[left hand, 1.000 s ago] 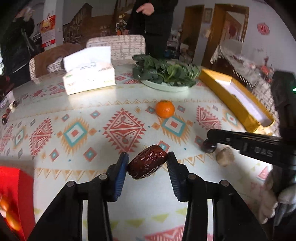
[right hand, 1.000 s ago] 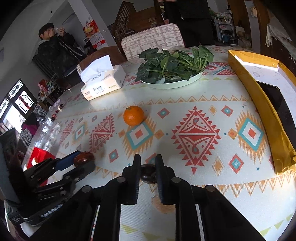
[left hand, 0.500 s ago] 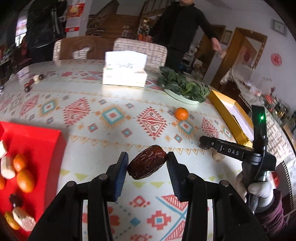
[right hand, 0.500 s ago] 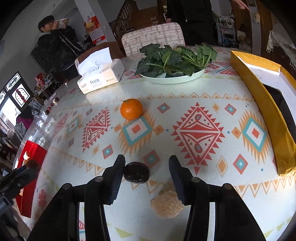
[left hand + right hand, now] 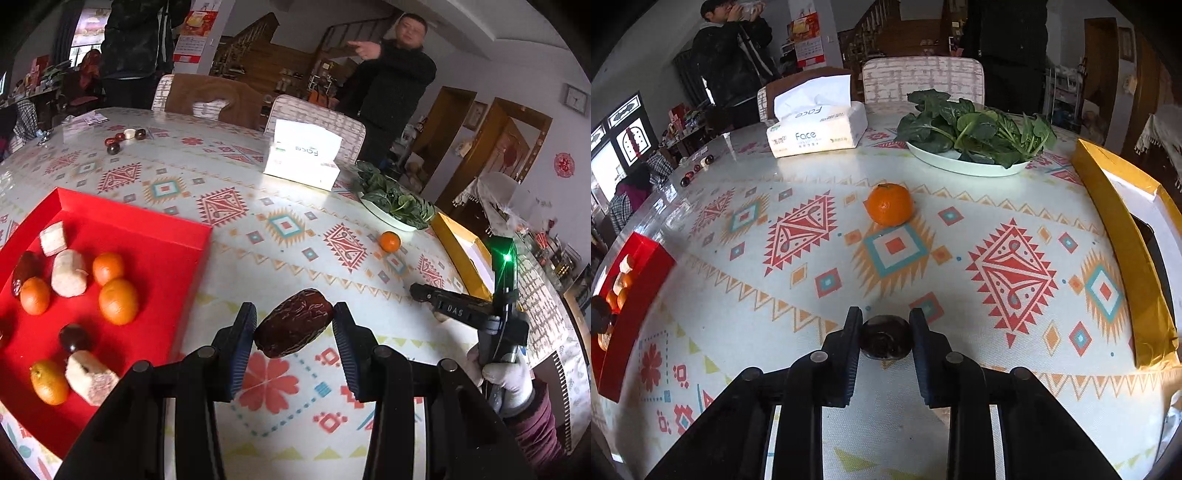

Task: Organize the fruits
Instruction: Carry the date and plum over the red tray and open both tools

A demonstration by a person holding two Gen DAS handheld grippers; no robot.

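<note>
My left gripper (image 5: 294,325) is shut on a wrinkled dark red date (image 5: 293,322) and holds it above the table, just right of the red tray (image 5: 159,236). The tray holds several mandarins, pale chunks and dark fruits. My right gripper (image 5: 885,334) is shut on a small dark round fruit (image 5: 885,336) low over the tablecloth. It also shows in the left wrist view (image 5: 424,290) at the right. A loose mandarin (image 5: 889,204) lies beyond it, also seen in the left wrist view (image 5: 389,241).
A tissue box (image 5: 817,132) and a plate of leafy greens (image 5: 975,147) stand at the back. A yellow box (image 5: 1123,236) lies along the right edge. The red tray's wall (image 5: 635,288) is at the far left. People stand behind the chairs.
My left gripper has swung left with the date, bringing the red tray into view. My right gripper, open half a second ago, has closed on the dark round fruit.
</note>
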